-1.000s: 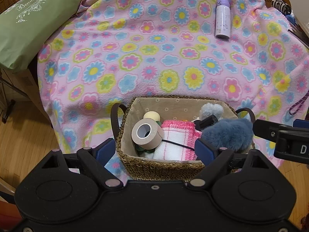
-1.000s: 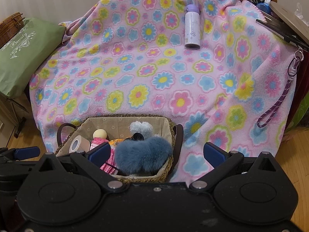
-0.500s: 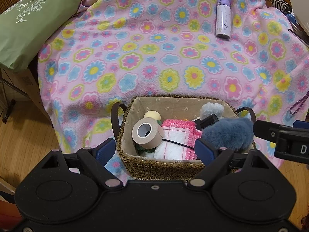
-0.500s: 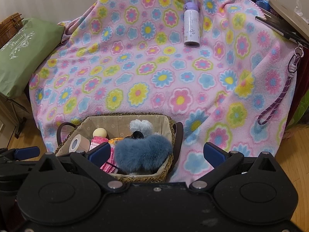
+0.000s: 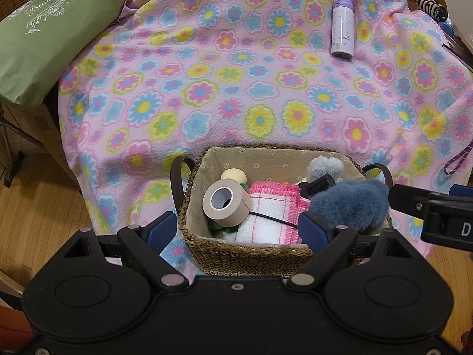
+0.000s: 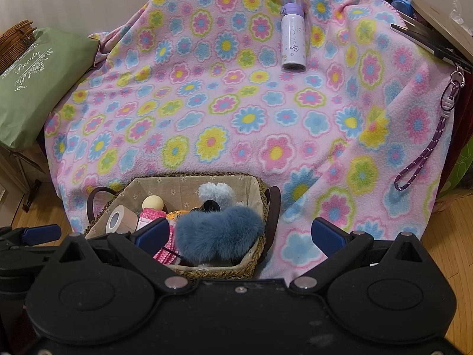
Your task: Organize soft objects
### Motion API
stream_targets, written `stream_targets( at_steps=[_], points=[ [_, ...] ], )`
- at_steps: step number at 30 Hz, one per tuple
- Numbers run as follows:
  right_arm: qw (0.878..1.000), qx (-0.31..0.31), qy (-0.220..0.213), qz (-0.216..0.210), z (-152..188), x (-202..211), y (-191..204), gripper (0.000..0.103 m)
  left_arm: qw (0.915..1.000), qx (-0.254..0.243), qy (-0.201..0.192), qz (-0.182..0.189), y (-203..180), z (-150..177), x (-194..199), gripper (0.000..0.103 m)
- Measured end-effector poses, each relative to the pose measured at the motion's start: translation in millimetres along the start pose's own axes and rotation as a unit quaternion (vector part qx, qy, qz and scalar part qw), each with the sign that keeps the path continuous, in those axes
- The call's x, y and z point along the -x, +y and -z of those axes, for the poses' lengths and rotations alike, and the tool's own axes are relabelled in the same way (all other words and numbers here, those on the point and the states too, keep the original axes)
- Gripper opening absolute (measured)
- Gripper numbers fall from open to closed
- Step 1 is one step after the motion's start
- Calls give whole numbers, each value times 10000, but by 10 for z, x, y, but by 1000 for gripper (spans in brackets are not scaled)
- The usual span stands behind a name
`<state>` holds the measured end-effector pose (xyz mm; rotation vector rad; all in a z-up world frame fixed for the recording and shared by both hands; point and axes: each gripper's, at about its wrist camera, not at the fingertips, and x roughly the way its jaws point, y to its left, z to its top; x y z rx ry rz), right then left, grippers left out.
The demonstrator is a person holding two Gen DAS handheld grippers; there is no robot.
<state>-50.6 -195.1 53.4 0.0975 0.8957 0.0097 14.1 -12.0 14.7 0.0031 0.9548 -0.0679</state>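
Left wrist view shows the left tongs (image 5: pixel 233 233) spread wide and empty over the near rim of the woven basket (image 5: pixel 242 259), which sits on the flowered blanket (image 5: pixel 207 88) and holds a blue fluffy item (image 5: pixel 348 204), a pink-edged cloth (image 5: pixel 266 216) and a tape roll (image 5: pixel 226 204). Right tongs (image 6: pixel 241 236) are also spread, gripping nothing, beside the basket.

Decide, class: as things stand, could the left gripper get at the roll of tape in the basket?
Probably yes. The left gripper has open, empty jaws above the basket, and the roll of tape lies on top, uncovered. Only a thin black cord runs beside it.
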Motion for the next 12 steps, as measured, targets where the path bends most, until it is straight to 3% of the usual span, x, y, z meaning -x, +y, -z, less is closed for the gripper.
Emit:
stream_targets(
  at_steps=[12],
  points=[
    [10000, -3, 4, 1, 0, 1, -2, 103, 9999, 47, 2, -91, 20, -1, -8, 86]
  ],
)
